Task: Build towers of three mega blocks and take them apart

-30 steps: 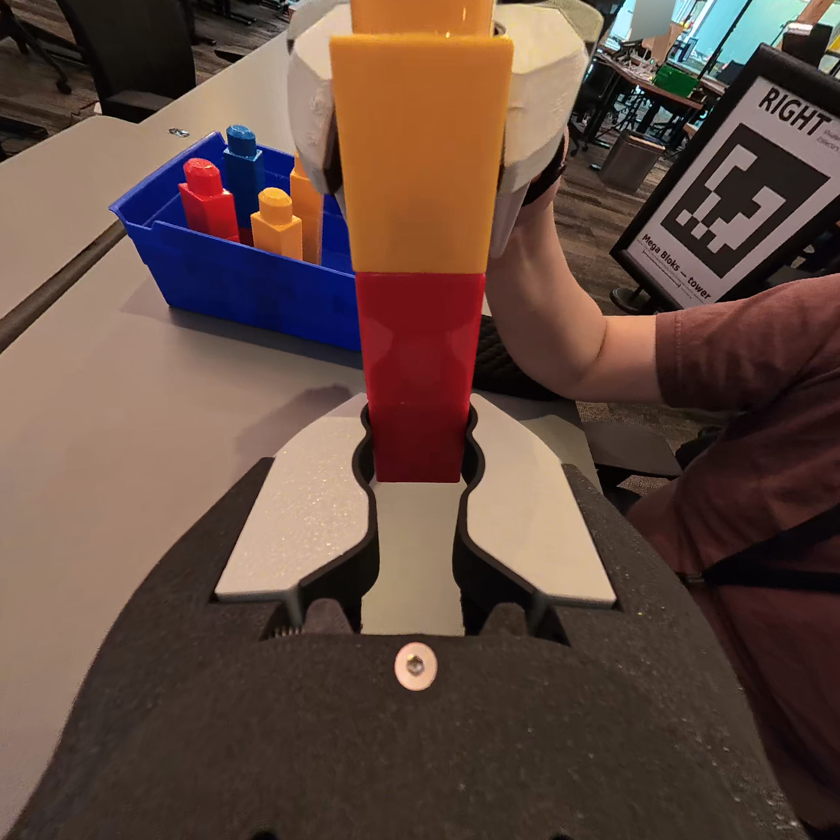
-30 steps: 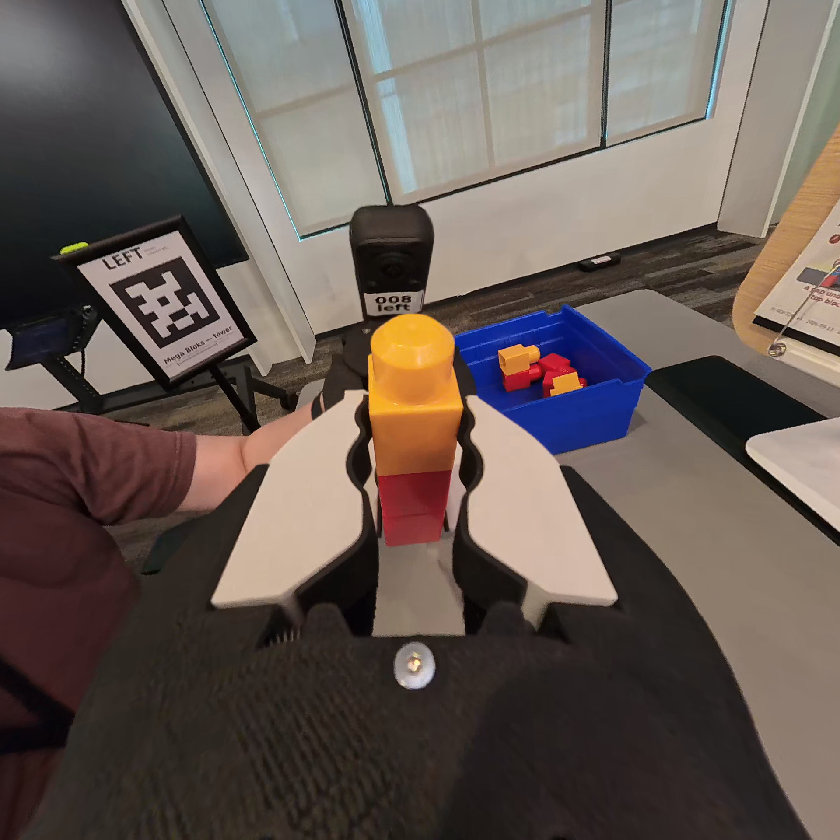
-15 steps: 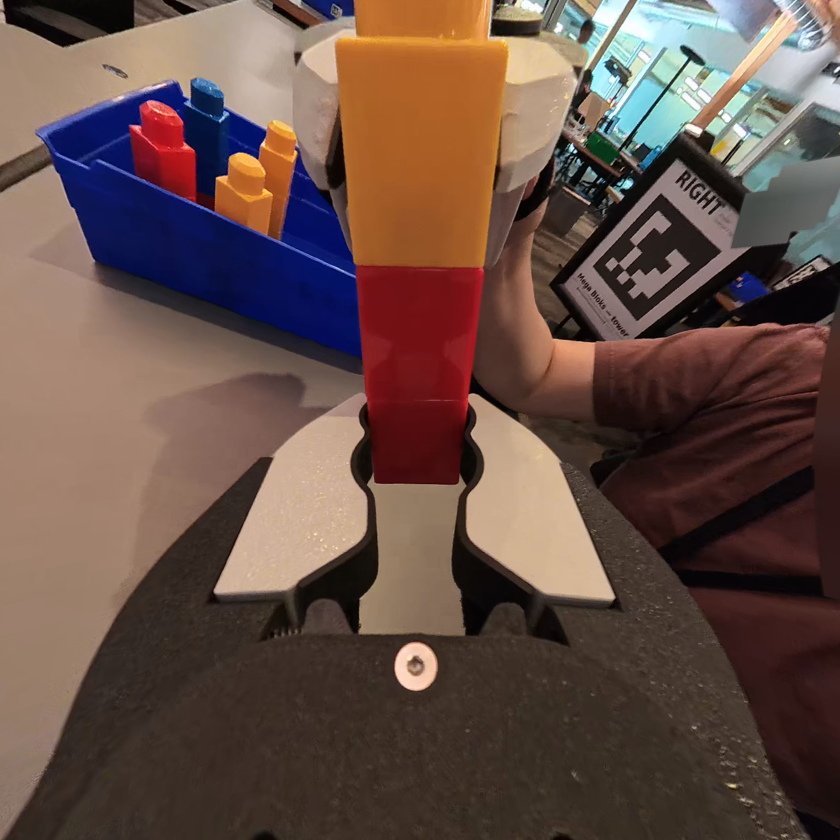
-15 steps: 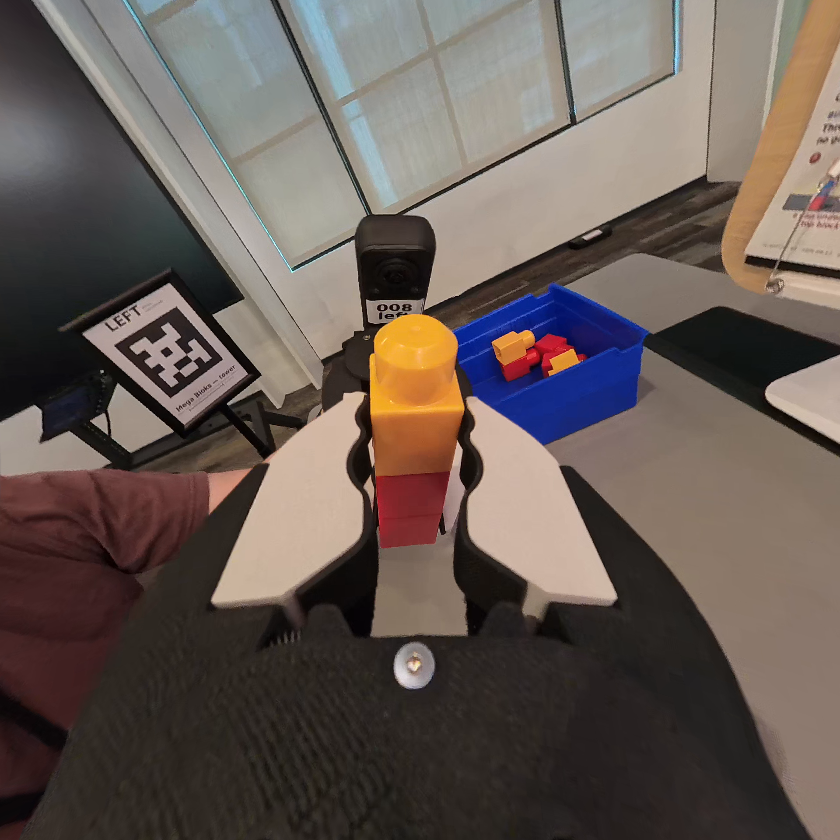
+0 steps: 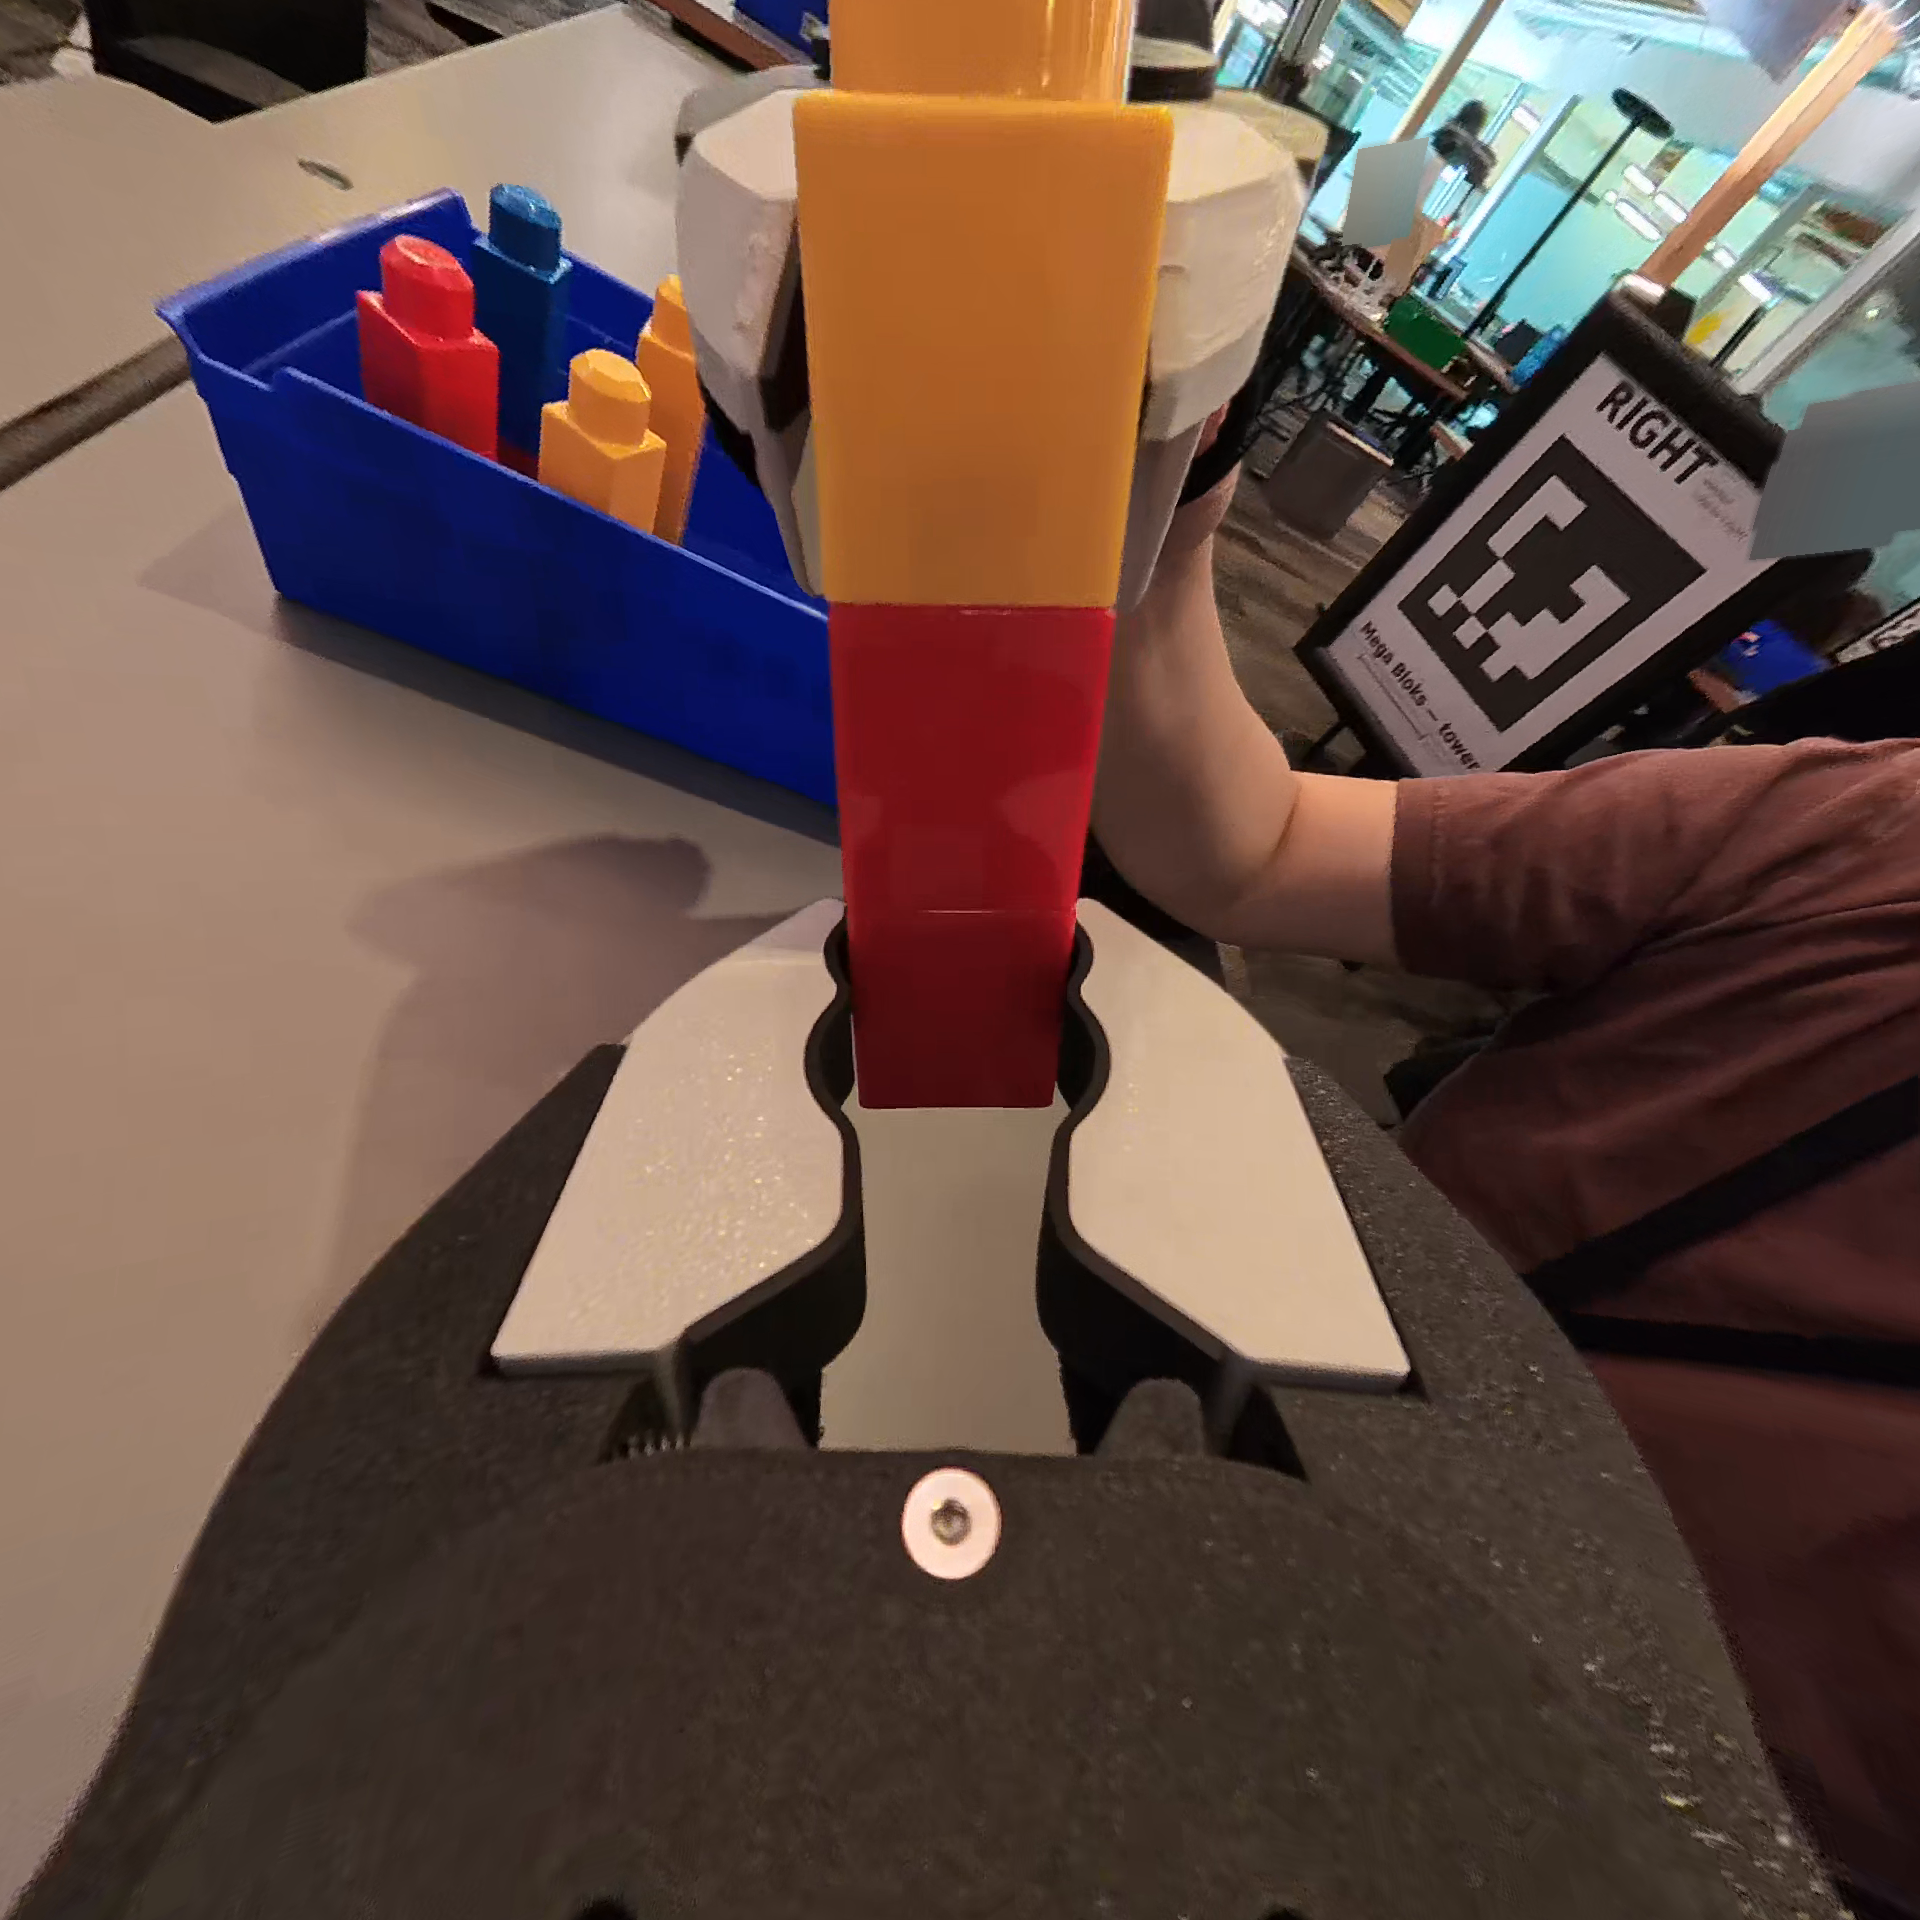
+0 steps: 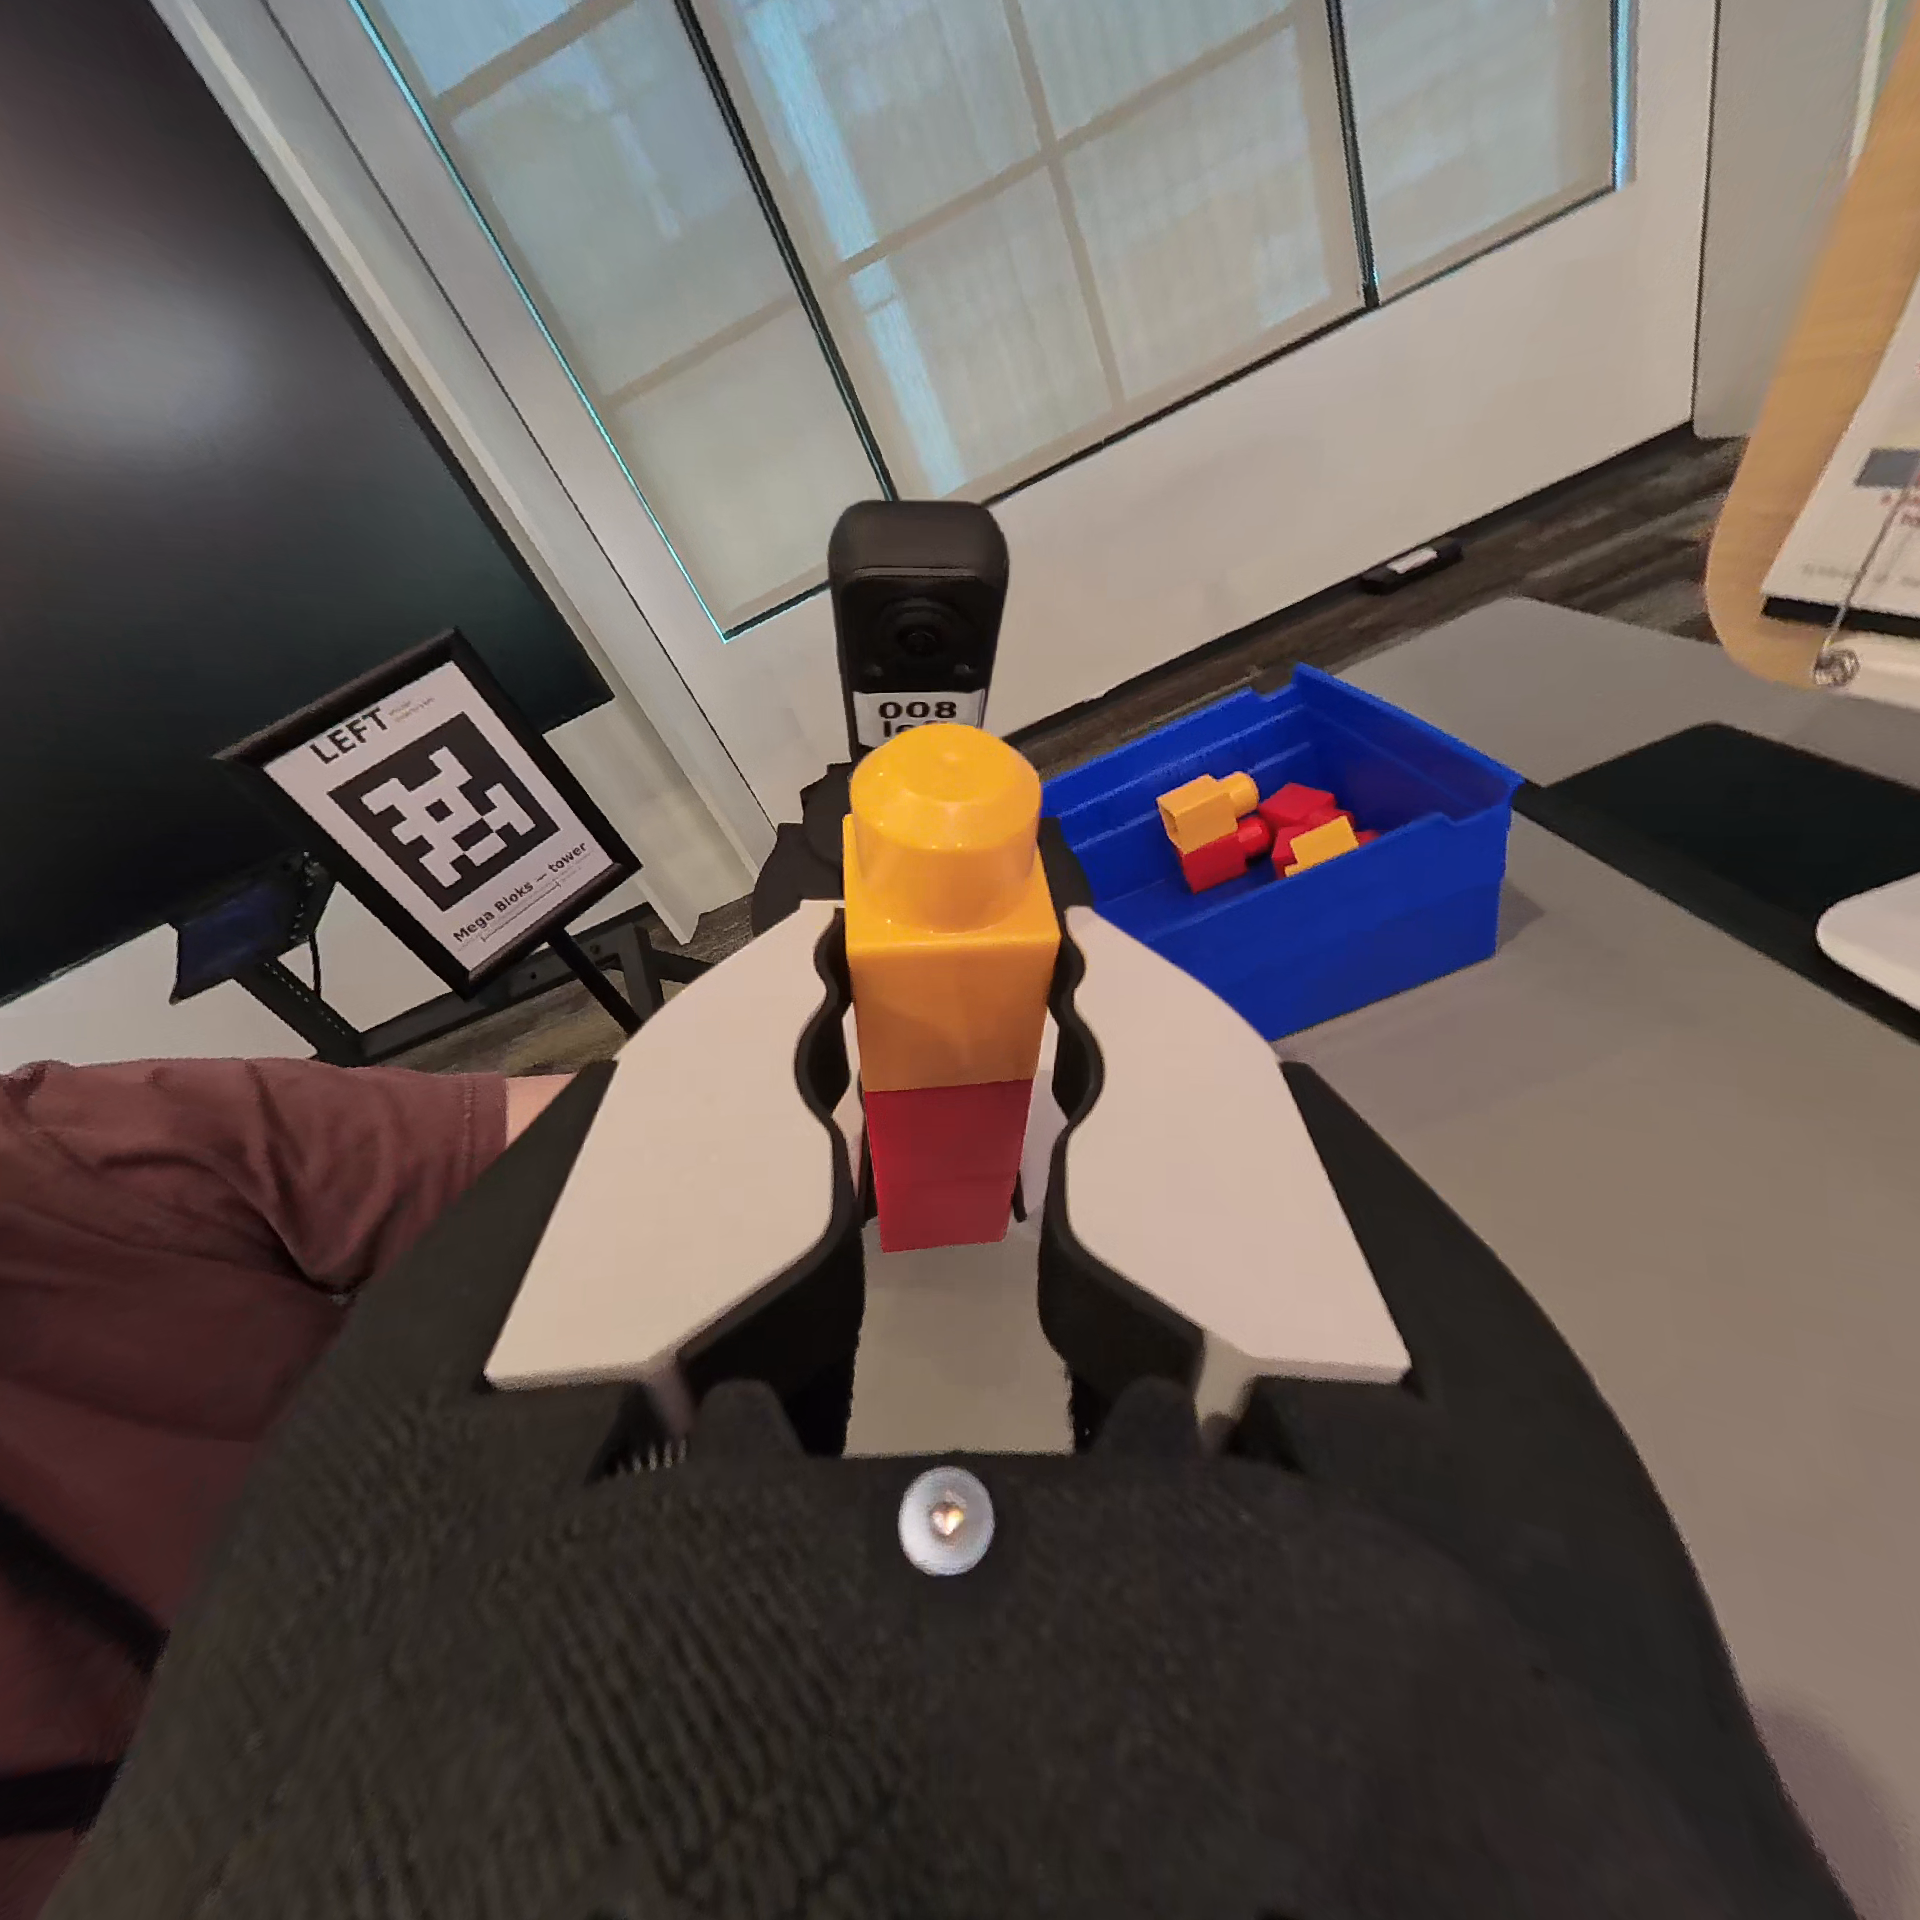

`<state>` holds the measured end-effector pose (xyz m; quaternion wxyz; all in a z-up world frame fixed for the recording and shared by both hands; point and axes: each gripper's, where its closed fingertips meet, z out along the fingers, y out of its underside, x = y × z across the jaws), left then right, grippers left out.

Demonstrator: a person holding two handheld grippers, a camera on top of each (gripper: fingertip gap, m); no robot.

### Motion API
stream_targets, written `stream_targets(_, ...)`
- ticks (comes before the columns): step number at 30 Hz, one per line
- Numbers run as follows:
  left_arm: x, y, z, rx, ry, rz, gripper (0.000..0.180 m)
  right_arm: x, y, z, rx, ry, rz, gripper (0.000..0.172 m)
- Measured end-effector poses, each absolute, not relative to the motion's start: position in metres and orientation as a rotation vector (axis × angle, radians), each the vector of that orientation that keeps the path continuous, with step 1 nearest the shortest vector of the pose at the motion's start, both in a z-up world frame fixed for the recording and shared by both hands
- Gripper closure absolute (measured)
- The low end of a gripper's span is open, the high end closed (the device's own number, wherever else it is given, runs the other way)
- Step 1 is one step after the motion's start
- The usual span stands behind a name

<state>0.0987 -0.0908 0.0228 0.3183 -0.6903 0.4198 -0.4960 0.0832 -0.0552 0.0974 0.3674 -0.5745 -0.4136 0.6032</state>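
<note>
A tower of three blocks is held off the grey table (image 5: 312,935) between both grippers. In the left wrist view my left gripper (image 5: 956,940) is shut on the bottom red block (image 5: 956,1029). A second red block (image 5: 971,748) and a yellow block (image 5: 977,343) continue away from it. The right gripper's white fingers (image 5: 727,229) clamp the yellow block. In the right wrist view my right gripper (image 6: 945,935) is shut on the yellow block (image 6: 951,966), with the red blocks (image 6: 945,1164) below it. The left gripper's black camera (image 6: 914,623) shows behind.
A blue bin (image 5: 499,582) with upright red, blue and yellow blocks (image 5: 426,343) stands at the far left. Another blue bin (image 6: 1351,956) holds loose red and yellow blocks (image 6: 1236,842). Framed marker signs (image 5: 1558,582) (image 6: 436,821) stand off the table. A person's arm (image 5: 1247,810) is close. Spacing between my two grippers at the tips: around 8 centimetres.
Both grippers have swung a little together with the tower, so the background has shifted. The three blocks stay joined and both grasps are unchanged.
</note>
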Motion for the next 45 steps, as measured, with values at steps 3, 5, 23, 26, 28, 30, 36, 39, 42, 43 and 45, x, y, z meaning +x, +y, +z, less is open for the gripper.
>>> stream_targets(3,0.097,-0.092,0.029,-1.784,1.116,-1.259,0.145,0.083,-0.060,0.105,-1.415,-1.073,1.536,0.135)
stream_targets(5,0.096,-0.093,0.030,-1.776,1.131,-1.235,0.145,0.083,-0.063,0.107,-1.401,-1.085,1.520,0.135)
stream_targets(23,0.099,-0.096,0.036,-1.797,1.055,-1.395,0.145,0.080,-0.059,0.107,-1.432,-1.009,1.581,0.132)
stream_targets(26,0.099,-0.096,0.035,-1.808,1.046,-1.404,0.145,0.081,-0.057,0.105,-1.442,-0.995,1.615,0.135)
stream_targets(28,0.099,-0.095,0.032,-1.824,1.059,-1.381,0.145,0.081,-0.057,0.102,-1.453,-1.019,1.606,0.135)
stream_targets(30,0.099,-0.095,0.030,-1.826,1.071,-1.378,0.145,0.082,-0.057,0.099,-1.463,-1.042,1.583,0.135)
stream_targets(36,0.102,-0.090,0.025,-1.834,1.056,-1.374,0.146,0.085,-0.053,0.091,-1.523,-1.057,1.551,0.134)
stream_targets(39,0.101,-0.090,0.021,-1.856,1.078,-1.341,0.146,0.084,-0.055,0.088,-1.543,-1.079,1.543,0.134)
stream_targets(42,0.100,-0.091,0.018,-1.873,1.099,-1.311,0.146,0.083,-0.056,0.086,-1.547,-1.098,1.538,0.134)
stream_targets(43,0.100,-0.091,0.019,-1.870,1.100,-1.313,0.146,0.083,-0.057,0.086,-1.543,-1.096,1.538,0.134)
stream_targets(45,0.100,-0.092,0.020,-1.856,1.098,-1.335,0.145,0.082,-0.056,0.088,-1.521,-1.095,1.525,0.134)
